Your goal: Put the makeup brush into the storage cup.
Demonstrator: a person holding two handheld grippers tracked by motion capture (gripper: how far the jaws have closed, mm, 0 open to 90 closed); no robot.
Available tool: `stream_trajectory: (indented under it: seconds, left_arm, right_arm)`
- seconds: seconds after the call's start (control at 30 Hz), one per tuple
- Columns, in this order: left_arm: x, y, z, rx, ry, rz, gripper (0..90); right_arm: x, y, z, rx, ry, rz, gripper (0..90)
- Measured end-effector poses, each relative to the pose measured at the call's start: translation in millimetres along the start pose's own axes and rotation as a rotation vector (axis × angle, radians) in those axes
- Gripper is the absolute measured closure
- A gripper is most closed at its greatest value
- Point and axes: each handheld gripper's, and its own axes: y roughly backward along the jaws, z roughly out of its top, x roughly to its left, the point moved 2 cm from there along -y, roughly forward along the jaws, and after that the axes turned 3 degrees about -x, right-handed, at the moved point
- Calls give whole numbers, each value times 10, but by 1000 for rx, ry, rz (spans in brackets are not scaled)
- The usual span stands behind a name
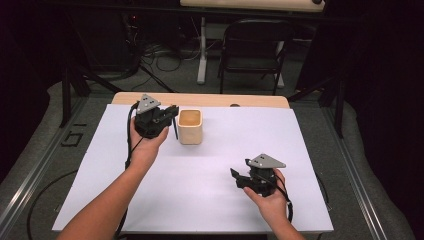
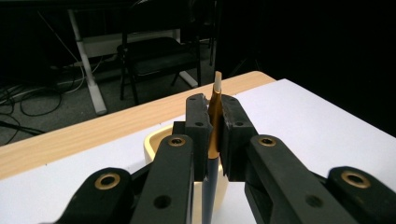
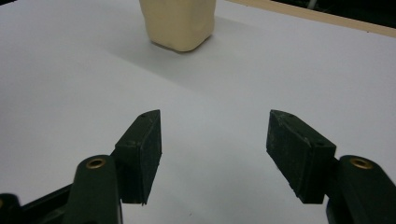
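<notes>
Now | pen [image 2: 215, 116] upright, tip up | left gripper [image 2: 215, 122] clamping it

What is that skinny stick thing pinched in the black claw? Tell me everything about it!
It looks like a pencil: a dark blue shaft, a shiny gold band and a pale flat end on top. It stands nearly upright, clamped at the gold band between the left gripper fingers. Its lower part hangs down beside the cream-coloured cup on the white table sheet; the bottom tip is hidden in the left gripper view.
</notes>
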Motion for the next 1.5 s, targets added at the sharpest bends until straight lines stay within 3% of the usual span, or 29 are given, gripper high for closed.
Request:
stream_trajectory:
  seconds: [0.73,1.5]
  left_arm:
    - [-25,-208,305,-17,-1,11,838]
    - [-53,-424,349,-5,-7,33,838]
  right_arm:
    - [-85,65,-91,-4,-21,-22,358]
    - [-95,75,-116,-7,-18,-18,361]
